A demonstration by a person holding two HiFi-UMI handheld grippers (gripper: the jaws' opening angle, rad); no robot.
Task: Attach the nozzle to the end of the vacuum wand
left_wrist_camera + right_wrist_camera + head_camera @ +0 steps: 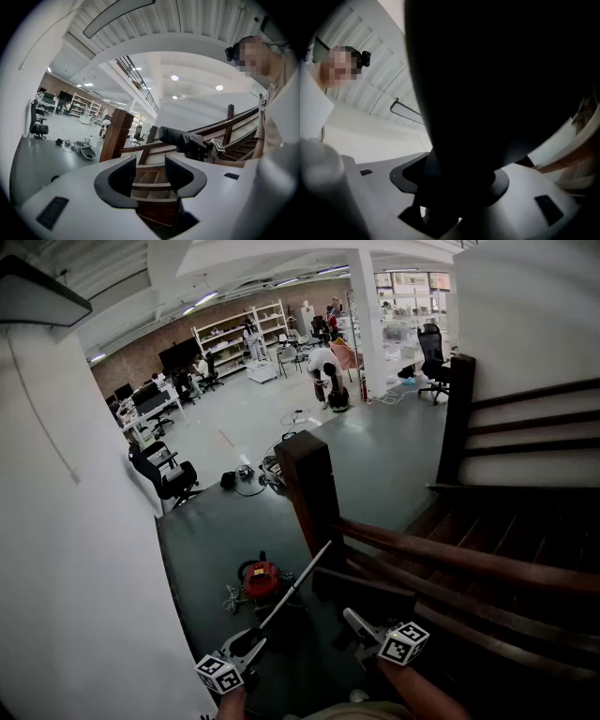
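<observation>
Black nozzle [361,589] sits at five o'clock in the head view. The right gripper [356,620] squeezes it tight between its jaws. Silver wand [292,585] slants at six o'clock, with the red vacuum [262,578] at its nine o'clock. Left gripper [249,645], at seven o'clock, has its jaws apart and holds nothing.
</observation>
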